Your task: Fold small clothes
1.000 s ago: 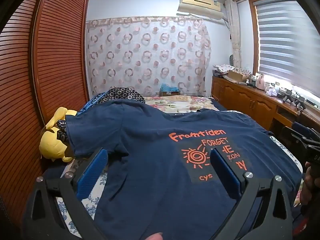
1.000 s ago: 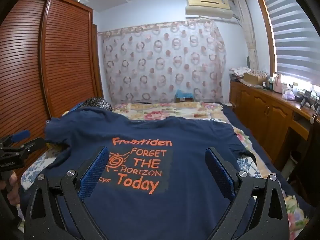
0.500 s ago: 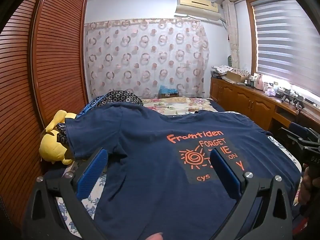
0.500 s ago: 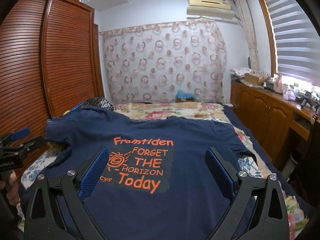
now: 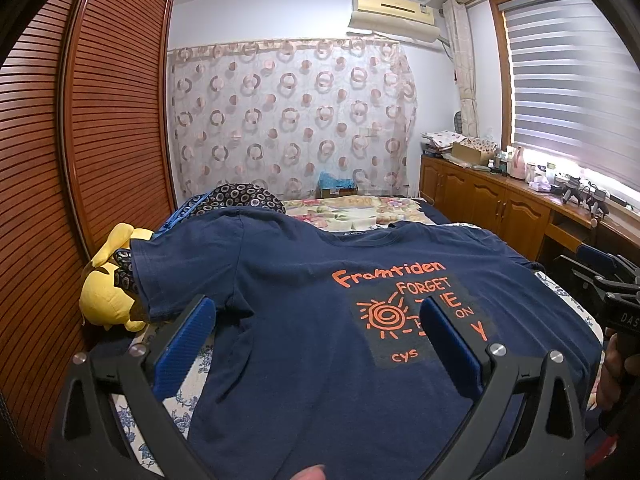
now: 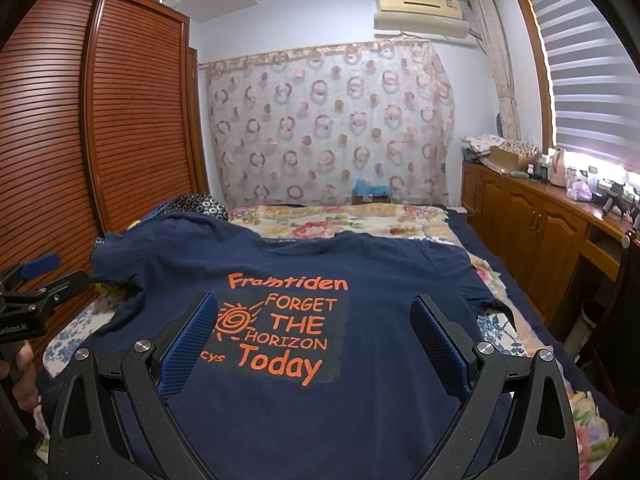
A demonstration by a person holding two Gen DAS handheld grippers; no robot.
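1. A dark blue T-shirt (image 6: pixel 320 360) with orange words lies spread out flat on the bed (image 6: pixel 400 220), front side up.
2. The left gripper (image 5: pixel 316 316) hangs over the shirt's lower left part. Its two blue pads are far apart, and nothing is between them but the shirt lying below.
3. One left pad (image 5: pixel 184 340) sits above the shirt's side edge, just under the left sleeve. The other pad covers part of the orange print.
4. The right gripper (image 6: pixel 316 316) hangs over the shirt's lower middle. Its jaws are wide open too, with the orange words showing between them.
5. I cannot tell if any pad touches the cloth.
6. The shirt's left sleeve reaches toward a yellow plush toy (image 5: pixel 108 292) at the bed's edge, close to the brown wardrobe (image 5: pixel 80 140).
7. The shirt's right sleeve lies on the flowery bedsheet, with a dark strip of blanket between the shirt and the wooden cabinets (image 6: pixel 532 232).
8. Past the shirt's collar there is more bed, then a spotted curtain (image 6: pixel 332 120).
9. Both grippers point forward across the shirt toward the collar, side by side. A hand (image 6: pixel 24 376) holds the left one's handle.
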